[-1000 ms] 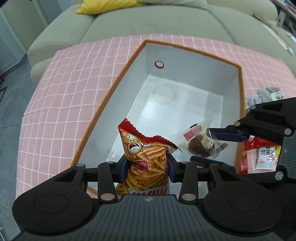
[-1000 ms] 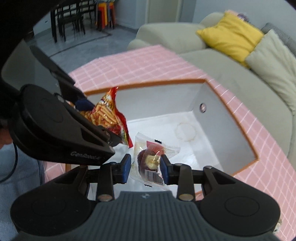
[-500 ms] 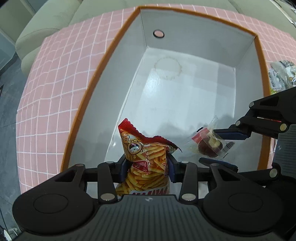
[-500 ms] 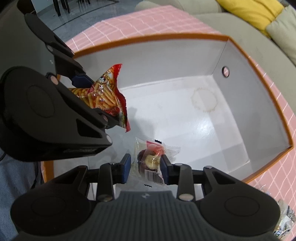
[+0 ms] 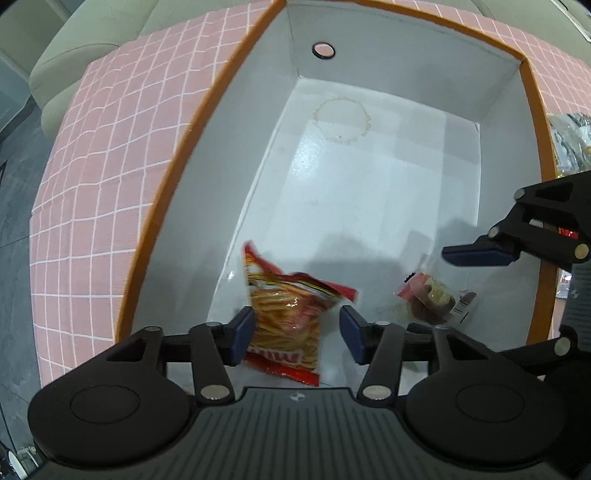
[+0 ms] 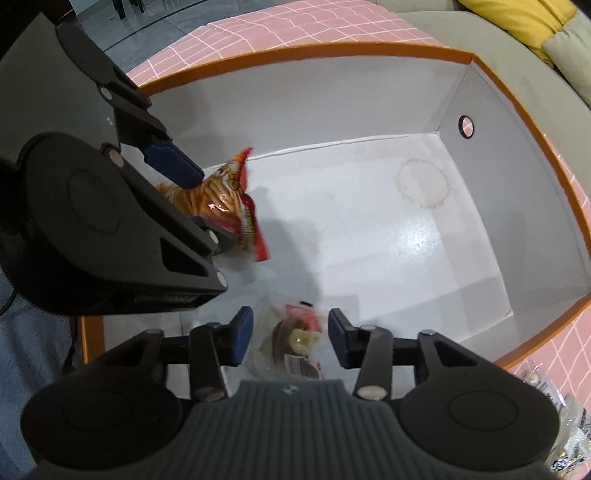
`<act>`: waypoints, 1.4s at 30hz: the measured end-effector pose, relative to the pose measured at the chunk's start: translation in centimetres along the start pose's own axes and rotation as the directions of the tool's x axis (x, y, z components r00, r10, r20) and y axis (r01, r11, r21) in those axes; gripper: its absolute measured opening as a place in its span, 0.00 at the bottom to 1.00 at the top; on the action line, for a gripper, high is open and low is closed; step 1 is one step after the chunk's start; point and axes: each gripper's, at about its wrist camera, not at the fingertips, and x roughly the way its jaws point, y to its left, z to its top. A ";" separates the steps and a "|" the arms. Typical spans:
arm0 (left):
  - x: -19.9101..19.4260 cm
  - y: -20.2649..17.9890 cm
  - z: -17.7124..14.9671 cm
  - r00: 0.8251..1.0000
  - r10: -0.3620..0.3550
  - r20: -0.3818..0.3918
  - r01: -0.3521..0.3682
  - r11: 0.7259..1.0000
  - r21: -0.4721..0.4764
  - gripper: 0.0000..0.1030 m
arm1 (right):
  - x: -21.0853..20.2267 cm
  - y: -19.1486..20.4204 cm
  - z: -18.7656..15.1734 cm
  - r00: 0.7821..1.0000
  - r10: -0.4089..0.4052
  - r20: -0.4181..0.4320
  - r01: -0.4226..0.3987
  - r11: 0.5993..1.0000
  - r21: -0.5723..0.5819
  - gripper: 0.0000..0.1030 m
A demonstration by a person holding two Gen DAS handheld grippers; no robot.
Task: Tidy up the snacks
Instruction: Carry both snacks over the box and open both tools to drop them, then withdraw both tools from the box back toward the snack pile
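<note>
A white box with an orange rim [image 5: 207, 96] [image 6: 532, 122] sits on the pink checked tablecloth. My left gripper [image 5: 297, 332] is open above the box's near end; a red and orange bag of fries snacks [image 5: 291, 317] lies loose between its fingers, blurred. It also shows in the right wrist view [image 6: 225, 199]. My right gripper [image 6: 284, 338] is open; a clear packet with a brown cake [image 6: 295, 338] lies between its fingers on the box floor. The packet also shows in the left wrist view [image 5: 432, 299].
More wrapped snacks lie on the cloth outside the box's right wall [image 5: 570, 133] [image 6: 565, 410]. A beige sofa [image 5: 74, 55] with a yellow cushion [image 6: 517, 18] stands behind the table. The box floor has a round stain [image 5: 341, 118].
Both grippers have opened. The fries bag and the cake packet have dropped from the fingers into the box. Both grippers have lowered closer to the box.
</note>
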 end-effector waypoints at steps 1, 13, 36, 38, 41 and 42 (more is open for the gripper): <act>-0.3 0.0 -0.1 1.000 -0.002 0.005 0.002 1.000 -0.004 0.63 | -0.3 0.1 0.1 1.000 -0.008 0.007 0.008 1.000 -0.001 0.52; -5.9 0.4 -2.3 0.983 0.001 0.184 0.015 0.996 -0.087 0.66 | -6.1 0.7 -1.2 0.982 -0.108 0.152 0.104 0.994 0.038 0.67; -14.2 -5.2 -9.8 0.823 -0.064 0.564 0.194 0.966 -0.173 0.68 | -16.1 3.0 -12.2 0.819 -0.346 0.458 0.207 0.922 0.327 0.73; -14.0 -5.8 -10.3 0.814 -0.082 0.575 0.219 0.961 -0.172 0.68 | -16.2 3.1 -13.5 0.801 -0.372 0.469 0.213 0.909 0.357 0.73; -13.4 -7.0 -11.0 0.803 -0.106 0.587 0.249 0.954 -0.168 0.68 | -16.1 3.3 -15.5 0.777 -0.410 0.478 0.226 0.890 0.397 0.73; -13.1 -7.3 -11.3 0.800 -0.112 0.589 0.256 0.952 -0.167 0.68 | -16.0 3.3 -16.2 0.769 -0.425 0.478 0.231 0.882 0.411 0.73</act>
